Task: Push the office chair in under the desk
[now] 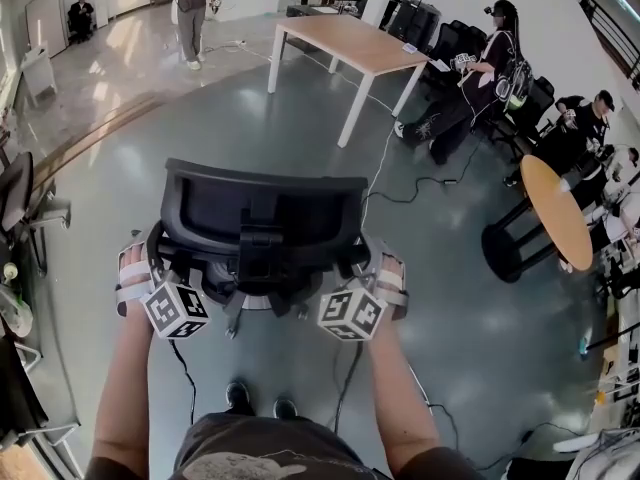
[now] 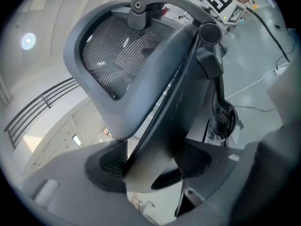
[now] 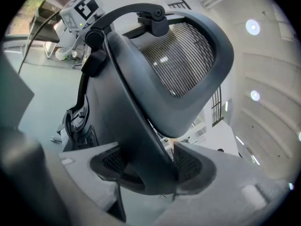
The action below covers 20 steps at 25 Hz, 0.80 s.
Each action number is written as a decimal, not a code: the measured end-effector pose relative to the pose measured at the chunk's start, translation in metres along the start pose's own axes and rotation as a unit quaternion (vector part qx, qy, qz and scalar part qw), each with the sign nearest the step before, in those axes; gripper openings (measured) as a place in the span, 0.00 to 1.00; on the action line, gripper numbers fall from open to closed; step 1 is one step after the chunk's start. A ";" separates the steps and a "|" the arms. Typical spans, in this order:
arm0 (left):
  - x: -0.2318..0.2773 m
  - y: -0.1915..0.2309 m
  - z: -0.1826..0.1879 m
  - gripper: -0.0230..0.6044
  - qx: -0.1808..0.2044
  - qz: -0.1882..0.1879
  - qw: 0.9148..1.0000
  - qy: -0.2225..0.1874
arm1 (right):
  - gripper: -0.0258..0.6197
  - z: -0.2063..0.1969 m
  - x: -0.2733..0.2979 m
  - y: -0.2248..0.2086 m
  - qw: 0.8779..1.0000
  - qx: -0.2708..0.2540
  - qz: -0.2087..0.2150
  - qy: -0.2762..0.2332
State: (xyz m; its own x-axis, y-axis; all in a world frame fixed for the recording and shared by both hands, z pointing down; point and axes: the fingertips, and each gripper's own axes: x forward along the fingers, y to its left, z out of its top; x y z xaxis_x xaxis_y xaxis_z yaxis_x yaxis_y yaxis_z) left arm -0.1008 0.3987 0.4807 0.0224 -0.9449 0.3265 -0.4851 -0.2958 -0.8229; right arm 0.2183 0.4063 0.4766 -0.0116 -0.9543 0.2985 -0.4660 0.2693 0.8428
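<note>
Office chair (image 1: pixel 262 208) seems pinched by left hand-held gripper (image 2: pixel 150 161) and right hand-held gripper (image 3: pixel 149 166).

Head view: office chair (image 1: pixel 262 218) seat, base and wheels mostly hidden under own backrest. Left tool (image 1: pixel 160 256) and right tool (image 1: pixel 364 260) tips hidden behind backrest sides, only marker cubes clear. Seated people (image 1: pixel 600 158) at far right partly cut by edge, too small to detail. Left gripper view: chair's lower frame hidden behind tool body; right tool's cube cut by top edge.
</note>
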 end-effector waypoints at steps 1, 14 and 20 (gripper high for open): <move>0.009 0.005 0.001 0.55 0.005 -0.002 1.000 0.000 | 0.47 0.003 0.008 -0.003 1.000 0.002 0.000 0.004; 0.075 0.037 0.010 0.52 0.030 0.008 0.999 -0.043 | 0.47 0.020 0.066 -0.023 0.999 0.018 -0.017 0.025; 0.103 0.022 0.006 0.53 0.034 0.004 0.998 -0.062 | 0.47 0.009 0.082 -0.009 0.999 0.019 -0.031 0.023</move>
State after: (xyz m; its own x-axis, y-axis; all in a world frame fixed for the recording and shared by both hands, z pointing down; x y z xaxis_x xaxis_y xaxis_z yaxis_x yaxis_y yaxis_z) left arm -0.1042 0.2939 0.4932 0.1276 -0.9563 0.2629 -0.4263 -0.2923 -0.8561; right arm 0.2133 0.3248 0.4891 0.0575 -0.9619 0.2674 -0.4981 0.2045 0.8427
